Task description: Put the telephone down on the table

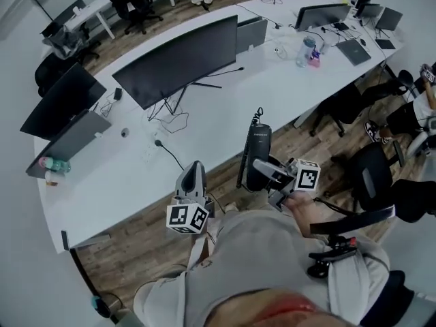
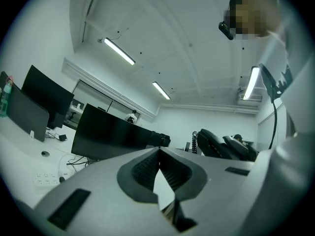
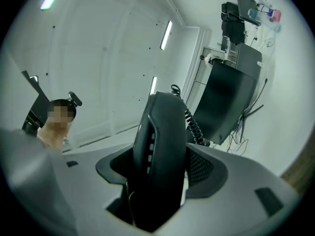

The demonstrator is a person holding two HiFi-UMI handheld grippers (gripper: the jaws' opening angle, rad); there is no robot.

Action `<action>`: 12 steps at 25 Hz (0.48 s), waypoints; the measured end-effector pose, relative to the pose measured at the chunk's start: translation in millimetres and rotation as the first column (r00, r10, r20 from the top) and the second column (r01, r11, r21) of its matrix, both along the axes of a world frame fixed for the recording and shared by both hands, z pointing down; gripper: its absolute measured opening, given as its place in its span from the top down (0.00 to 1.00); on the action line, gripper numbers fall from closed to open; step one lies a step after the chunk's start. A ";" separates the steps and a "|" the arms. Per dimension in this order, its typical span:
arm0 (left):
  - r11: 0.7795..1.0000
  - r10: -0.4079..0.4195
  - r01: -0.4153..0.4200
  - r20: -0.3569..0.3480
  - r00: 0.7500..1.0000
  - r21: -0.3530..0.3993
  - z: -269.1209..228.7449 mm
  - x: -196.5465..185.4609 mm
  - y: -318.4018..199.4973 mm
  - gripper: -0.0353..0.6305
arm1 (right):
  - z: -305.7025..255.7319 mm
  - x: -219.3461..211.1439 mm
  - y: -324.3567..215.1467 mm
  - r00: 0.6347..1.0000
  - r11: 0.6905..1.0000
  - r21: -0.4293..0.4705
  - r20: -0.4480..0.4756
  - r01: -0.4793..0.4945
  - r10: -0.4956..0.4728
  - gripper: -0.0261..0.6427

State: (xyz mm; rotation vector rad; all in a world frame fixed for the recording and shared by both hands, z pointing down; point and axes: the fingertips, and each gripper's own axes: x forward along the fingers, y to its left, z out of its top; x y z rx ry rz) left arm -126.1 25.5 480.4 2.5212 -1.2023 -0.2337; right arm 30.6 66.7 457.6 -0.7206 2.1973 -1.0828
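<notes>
Telephone [image 1: 257, 154] in right claw [image 1: 263, 170], near table [image 1: 272, 90] edge; left claw [image 1: 193, 176] beside.

No text, brand, number or sign can be read in any of the views. Black-and-white square patterns are carried by the marker cube [image 1: 187, 218] of the left claw [image 1: 195, 164] and by the marker cube [image 1: 306, 174] of the right claw [image 1: 259, 166], at the lower middle of the head view; no letters or digits are made out in them. Any print on the telephone [image 1: 257, 148], on the monitor [image 1: 180, 60] and on the bottle [image 1: 306, 50] at the upper right of the desk [image 1: 272, 90] is too small or too dark to be told.
</notes>
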 end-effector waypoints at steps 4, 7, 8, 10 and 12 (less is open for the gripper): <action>0.999 0.036 -0.036 -0.019 0.999 -0.006 17.6 -11.1 -27.5 0.93 | 6.4 -6.6 -15.2 0.998 0.998 0.001 -0.004 -0.057 0.057 0.51; 0.999 0.049 -0.049 -0.017 0.999 -0.019 34.8 -19.8 -43.5 0.93 | 5.1 -18.4 -21.6 0.997 0.998 -0.019 0.040 -0.064 0.065 0.51; 0.999 0.050 -0.050 -0.017 0.999 -0.021 37.2 -22.8 -46.9 0.93 | 3.7 -22.3 -22.4 0.997 0.998 -0.031 0.049 -0.059 0.060 0.51; 0.998 0.052 -0.052 -0.017 0.999 -0.023 40.5 -29.1 -53.2 0.93 | 4.3 -26.5 -25.3 0.998 0.998 -0.044 0.033 -0.055 0.057 0.51; 0.999 0.043 -0.044 -0.014 0.999 -0.027 46.4 -38.6 -60.2 0.93 | 8.2 -31.5 -32.1 0.998 0.997 -0.053 0.012 -0.055 0.055 0.51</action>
